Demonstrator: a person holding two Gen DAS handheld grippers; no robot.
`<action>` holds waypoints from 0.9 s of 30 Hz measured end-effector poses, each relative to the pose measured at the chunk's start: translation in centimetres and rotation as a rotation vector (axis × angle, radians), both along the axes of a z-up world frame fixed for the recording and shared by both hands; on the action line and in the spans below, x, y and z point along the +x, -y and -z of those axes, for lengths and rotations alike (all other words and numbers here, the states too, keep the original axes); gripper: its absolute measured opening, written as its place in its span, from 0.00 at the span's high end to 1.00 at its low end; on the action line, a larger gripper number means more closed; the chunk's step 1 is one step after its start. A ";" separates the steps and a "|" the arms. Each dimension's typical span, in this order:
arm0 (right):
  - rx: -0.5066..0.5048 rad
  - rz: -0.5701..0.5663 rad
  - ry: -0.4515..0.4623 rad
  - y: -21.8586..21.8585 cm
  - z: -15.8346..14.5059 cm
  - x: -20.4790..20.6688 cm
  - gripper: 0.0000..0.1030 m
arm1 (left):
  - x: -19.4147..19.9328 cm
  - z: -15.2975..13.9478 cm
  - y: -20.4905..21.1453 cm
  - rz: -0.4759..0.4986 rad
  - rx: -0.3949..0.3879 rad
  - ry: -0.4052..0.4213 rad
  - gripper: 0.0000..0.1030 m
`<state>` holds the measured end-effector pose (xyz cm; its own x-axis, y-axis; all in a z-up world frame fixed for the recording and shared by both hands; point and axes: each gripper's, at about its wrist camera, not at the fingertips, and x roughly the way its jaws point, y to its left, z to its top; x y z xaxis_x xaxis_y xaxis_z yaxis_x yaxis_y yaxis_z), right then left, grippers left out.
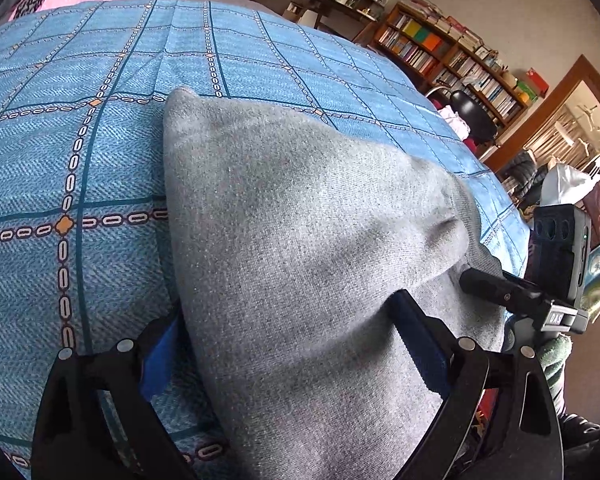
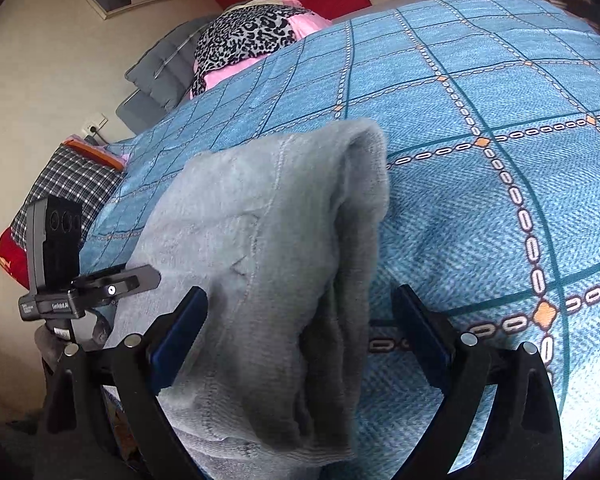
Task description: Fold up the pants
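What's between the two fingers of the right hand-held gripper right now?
The grey pants, folded over in layers on the blue bedspread, lie between the open fingers of the right hand-held gripper. The right wrist view shows it.

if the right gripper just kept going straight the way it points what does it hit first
Most likely the grey pants: the folded fabric already lies between the open fingers of the right gripper and fills the line ahead. Beyond their far edge comes the blue bedspread. Depth is unclear.
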<state>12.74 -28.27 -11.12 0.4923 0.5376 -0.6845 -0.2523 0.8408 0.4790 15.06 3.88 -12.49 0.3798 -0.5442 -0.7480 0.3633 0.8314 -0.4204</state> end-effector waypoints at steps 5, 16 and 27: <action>0.014 -0.045 -0.003 -0.7 0.2 -0.1 0.17 | 0.8 0.0 0.4 0.026 -0.013 -0.024 0.08; 0.080 -0.008 -0.013 0.9 0.2 0.1 0.43 | 0.0 -0.7 0.3 0.046 -0.026 0.013 0.32; 0.054 -0.007 0.095 0.5 -1.5 -0.8 0.56 | -0.6 -2.4 0.2 0.002 -0.041 0.067 0.56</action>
